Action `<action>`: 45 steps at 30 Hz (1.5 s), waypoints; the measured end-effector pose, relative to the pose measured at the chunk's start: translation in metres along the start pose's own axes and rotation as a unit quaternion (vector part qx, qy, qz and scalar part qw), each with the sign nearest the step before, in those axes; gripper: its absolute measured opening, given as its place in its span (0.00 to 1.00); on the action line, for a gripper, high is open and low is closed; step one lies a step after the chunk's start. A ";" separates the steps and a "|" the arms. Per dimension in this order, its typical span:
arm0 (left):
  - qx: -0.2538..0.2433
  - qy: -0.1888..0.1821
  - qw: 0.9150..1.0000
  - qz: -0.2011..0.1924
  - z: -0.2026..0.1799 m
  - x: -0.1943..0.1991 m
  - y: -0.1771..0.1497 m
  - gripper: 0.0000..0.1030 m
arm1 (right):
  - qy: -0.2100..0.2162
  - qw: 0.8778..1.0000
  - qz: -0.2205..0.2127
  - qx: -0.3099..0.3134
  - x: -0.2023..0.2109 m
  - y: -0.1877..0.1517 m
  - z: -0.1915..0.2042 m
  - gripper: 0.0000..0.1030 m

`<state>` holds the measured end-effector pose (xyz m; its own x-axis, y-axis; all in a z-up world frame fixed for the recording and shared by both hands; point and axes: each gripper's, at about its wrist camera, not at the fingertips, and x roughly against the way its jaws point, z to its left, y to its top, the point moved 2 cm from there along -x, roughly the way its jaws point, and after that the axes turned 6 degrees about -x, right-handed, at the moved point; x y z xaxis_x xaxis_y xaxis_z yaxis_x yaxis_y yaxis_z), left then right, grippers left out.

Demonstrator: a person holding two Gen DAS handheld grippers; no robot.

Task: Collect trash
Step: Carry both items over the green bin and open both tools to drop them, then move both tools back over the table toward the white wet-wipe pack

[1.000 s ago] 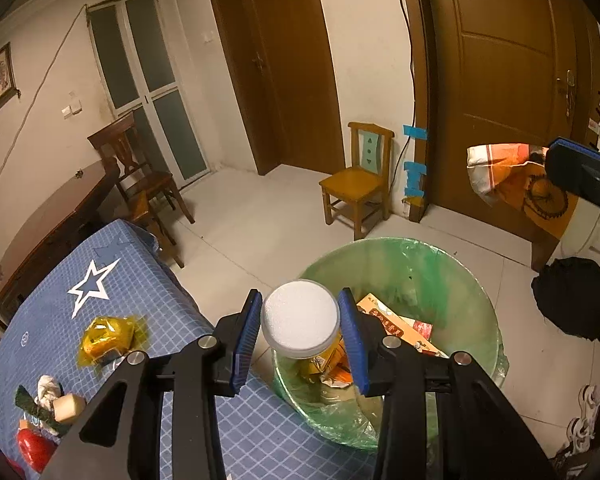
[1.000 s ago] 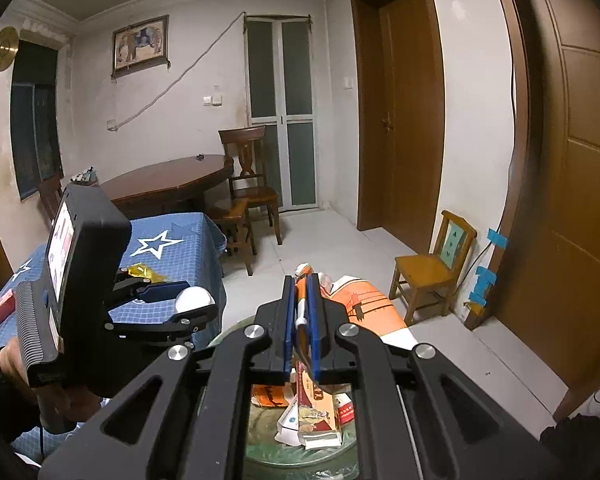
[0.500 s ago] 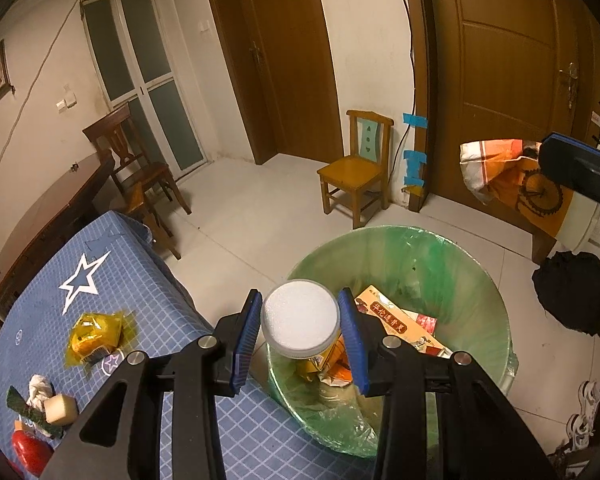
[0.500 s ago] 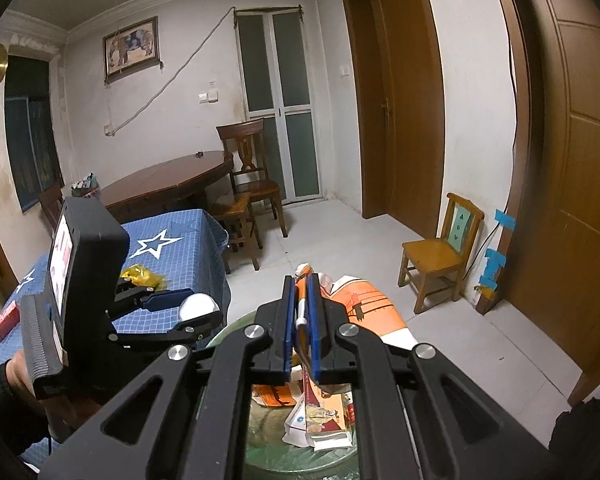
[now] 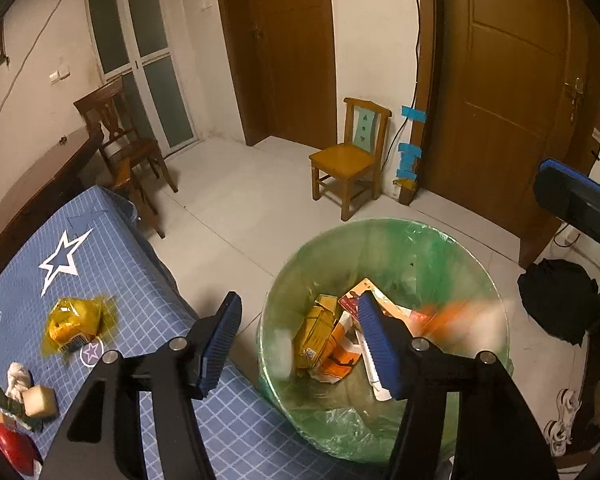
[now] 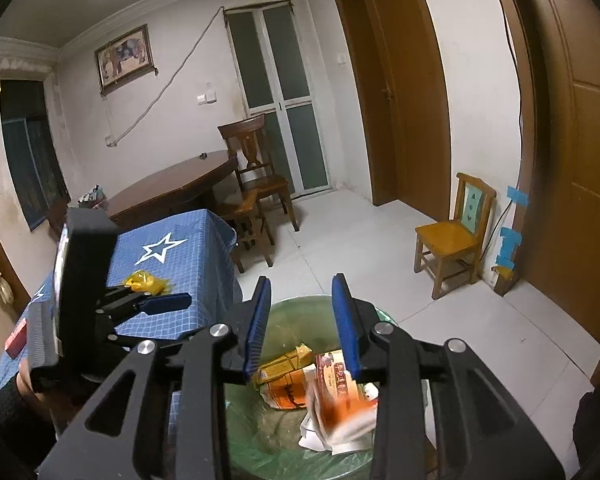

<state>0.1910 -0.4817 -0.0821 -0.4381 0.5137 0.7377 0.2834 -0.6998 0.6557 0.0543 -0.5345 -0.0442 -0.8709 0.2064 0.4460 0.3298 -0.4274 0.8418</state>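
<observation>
Both the left tongs [image 5: 298, 334] and right tongs [image 6: 302, 322] hung spread wide and empty over the green-lined bin [image 5: 440, 240], a blurred orange wrapper [image 6: 340, 416] inside it

Counter [image 5: 148, 288] wears a blue grid-pattern cloth with a white star [image 5: 62, 258] printed near its far end. On it: crumpled yellow cellophane wrapper [image 5: 74, 326] mid-cloth, then a cluster at the near left edge: wadded white tissue [image 5: 18, 378], tan cube-shaped block [image 5: 40, 402] touching a dark green wrapper [image 5: 4, 400], red rounded object [image 5: 14, 448] partly cut off by the frame. White tiled floor [image 5: 236, 208] carries a round bin with green plastic liner [image 5: 452, 248] just beside the counter's corner, a small yellow wooden chair [image 5: 350, 160] by the wall, a dark wooden chair [image 5: 128, 140] at the counter's far end, and a black bundle [image 5: 556, 300] near the door.
</observation>
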 end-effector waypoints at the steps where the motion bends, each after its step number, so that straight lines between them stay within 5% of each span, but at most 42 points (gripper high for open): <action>1: -0.001 0.000 1.000 -0.001 0.000 0.001 -0.001 0.60 | -0.001 1.000 0.000 -0.002 0.000 -0.001 -0.001 0.30; 21: 0.030 0.018 0.999 -0.011 0.012 0.033 -0.027 0.60 | -0.008 0.999 -0.014 0.032 0.011 -0.008 0.025 0.30; 37: 0.129 0.079 0.988 -0.030 0.099 0.124 -0.105 0.63 | 0.056 0.991 0.018 0.117 -0.008 -0.036 0.110 0.29; 43: 0.183 0.115 0.976 -0.029 0.157 0.156 -0.140 0.64 | 0.102 0.980 0.037 0.166 -0.015 -0.054 0.154 0.31; 45: 0.200 0.124 0.972 -0.025 0.181 0.162 -0.148 0.64 | 0.131 0.971 0.046 0.195 -0.016 -0.065 0.175 0.40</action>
<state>0.2327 -0.2048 -0.0300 -0.6375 0.3716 0.6750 0.5446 -0.4023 0.7359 0.1109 -0.3563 -0.0525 -0.8767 -0.0691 0.4761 0.4799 -0.0569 0.8755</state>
